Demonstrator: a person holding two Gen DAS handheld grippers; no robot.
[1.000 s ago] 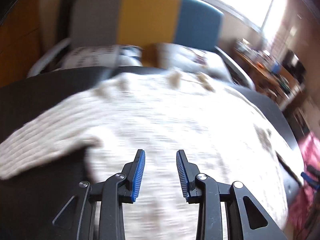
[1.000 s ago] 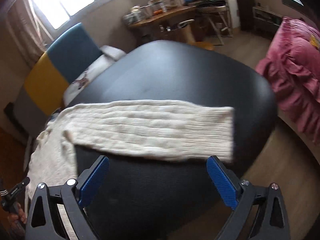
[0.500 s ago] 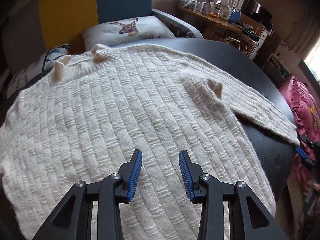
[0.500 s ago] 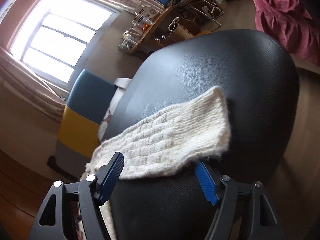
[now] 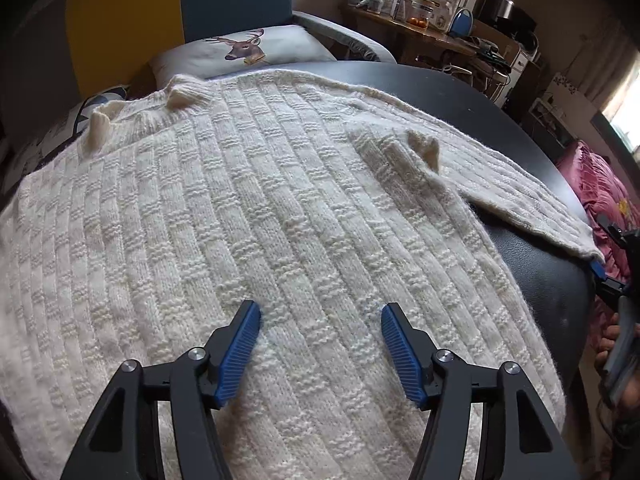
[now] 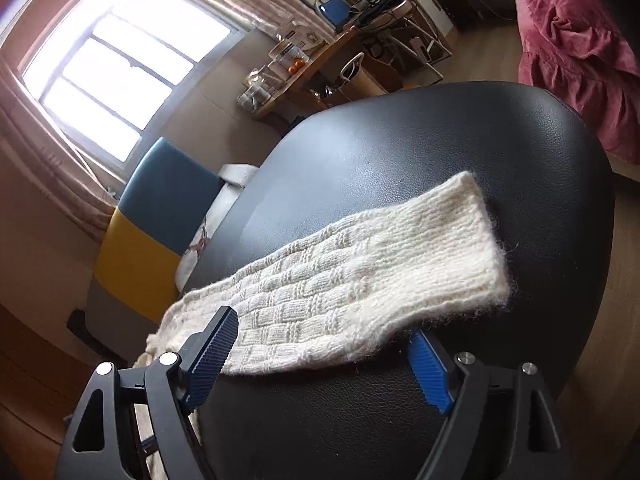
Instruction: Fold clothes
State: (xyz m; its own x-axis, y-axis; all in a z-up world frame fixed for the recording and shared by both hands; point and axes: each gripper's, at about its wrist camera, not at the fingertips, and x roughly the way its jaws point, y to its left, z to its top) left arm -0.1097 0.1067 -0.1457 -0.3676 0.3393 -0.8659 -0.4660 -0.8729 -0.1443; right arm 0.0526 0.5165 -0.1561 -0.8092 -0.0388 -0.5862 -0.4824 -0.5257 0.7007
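A cream knitted sweater (image 5: pixel 248 216) lies spread flat on a black table (image 5: pixel 548 280), collar toward the far side. Its right sleeve (image 5: pixel 516 196) stretches out to the table's right edge. My left gripper (image 5: pixel 320 326) hovers open just above the sweater's lower body, nothing between its blue pads. In the right wrist view the sleeve (image 6: pixel 360 276) lies across the black table (image 6: pixel 400 152), cuff pointing right. My right gripper (image 6: pixel 324 344) is open, its jaws straddling the sleeve's near edge; the right pad is partly hidden under the knit.
A sofa with yellow and blue back panels (image 5: pixel 168 12) and a deer-print pillow (image 5: pixel 248 46) stands behind the table. A cluttered wooden desk (image 5: pixel 420 28) is at the back right. Pink bedding (image 6: pixel 576 48) lies right of the table. A bright window (image 6: pixel 116 72) is behind.
My left gripper swung right over the sweater body and opened wider. My right gripper moved in close to the sleeve, whose near edge now lies between the jaws.
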